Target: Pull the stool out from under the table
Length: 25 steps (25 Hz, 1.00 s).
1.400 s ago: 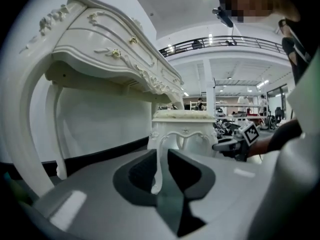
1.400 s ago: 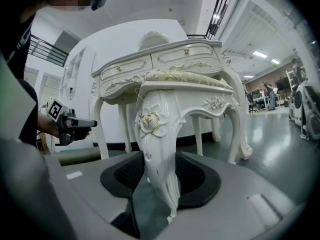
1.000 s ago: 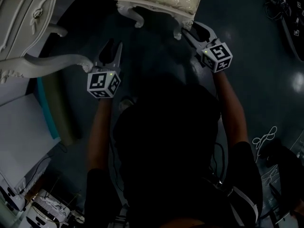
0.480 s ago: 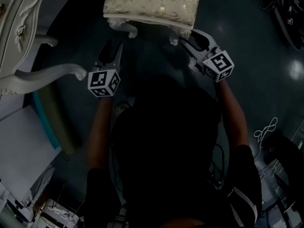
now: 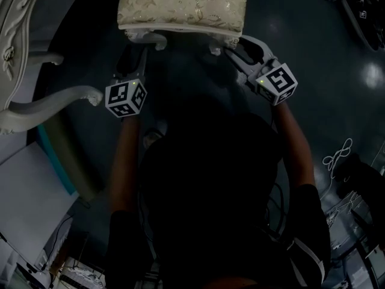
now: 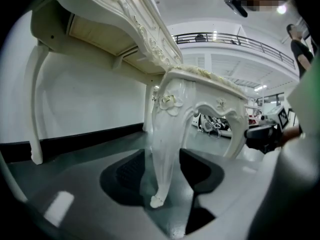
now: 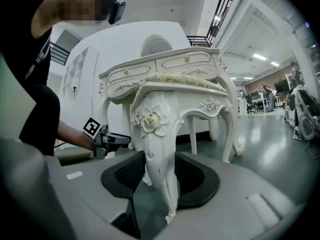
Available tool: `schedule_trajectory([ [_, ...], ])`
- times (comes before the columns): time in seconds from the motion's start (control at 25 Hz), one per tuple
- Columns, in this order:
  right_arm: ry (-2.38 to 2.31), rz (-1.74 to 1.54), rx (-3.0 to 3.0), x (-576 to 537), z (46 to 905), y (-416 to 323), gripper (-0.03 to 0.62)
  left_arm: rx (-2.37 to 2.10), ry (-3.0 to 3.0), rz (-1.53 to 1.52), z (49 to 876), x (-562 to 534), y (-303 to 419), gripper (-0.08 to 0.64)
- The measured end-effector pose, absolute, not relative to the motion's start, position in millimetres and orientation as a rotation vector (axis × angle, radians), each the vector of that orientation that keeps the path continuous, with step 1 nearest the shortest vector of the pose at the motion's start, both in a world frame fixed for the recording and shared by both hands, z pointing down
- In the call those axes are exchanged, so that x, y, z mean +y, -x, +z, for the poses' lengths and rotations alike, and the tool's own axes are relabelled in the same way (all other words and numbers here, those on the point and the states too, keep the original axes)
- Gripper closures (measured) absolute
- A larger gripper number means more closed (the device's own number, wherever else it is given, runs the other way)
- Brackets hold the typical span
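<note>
Stool (image 5: 183,5), white carved frame with pale brocade cushion: stands on the dark floor (image 5: 328,53) directly ahead of the person, to the right of the white carved table (image 5: 18,35) in the head view, with its cushion fully in sight. Left gripper (image 6: 164,160): jaws have just been opening and stand apart around the near-left leg (image 6: 167,129), not clamping it. Right gripper (image 7: 161,173): jaws closed on the near-right leg (image 7: 159,144), both pads against it.

The table leg (image 5: 60,99) crowds the stool (image 5: 180,5) on the left; the floor (image 5: 337,101) on its right lies open
</note>
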State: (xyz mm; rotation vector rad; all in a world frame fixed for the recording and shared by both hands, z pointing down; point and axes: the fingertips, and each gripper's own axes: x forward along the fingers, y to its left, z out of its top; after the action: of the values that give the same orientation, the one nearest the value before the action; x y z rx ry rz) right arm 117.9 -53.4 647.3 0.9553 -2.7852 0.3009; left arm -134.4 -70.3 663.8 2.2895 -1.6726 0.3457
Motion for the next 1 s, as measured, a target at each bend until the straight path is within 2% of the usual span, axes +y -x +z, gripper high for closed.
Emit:
schedule_trajectory([
  [0.48, -0.965, 0.295, -2.788, -45.0, 641.9, -126.9, 0.416, -1.636, -2.351, 0.388, 657.8, -76.3, 109.7, 0.319],
  [0.6, -0.976, 0.296, -2.789, -45.4, 642.1, -127.7, 0.425, -1.663, -2.345, 0.39, 657.7, -78.0, 112.8, 0.348],
  [1.0, -1.018, 0.256, -2.755, -43.8, 640.7, -128.5, 0.448, -1.639, -2.362, 0.371, 657.5, -74.7, 111.2, 0.354],
])
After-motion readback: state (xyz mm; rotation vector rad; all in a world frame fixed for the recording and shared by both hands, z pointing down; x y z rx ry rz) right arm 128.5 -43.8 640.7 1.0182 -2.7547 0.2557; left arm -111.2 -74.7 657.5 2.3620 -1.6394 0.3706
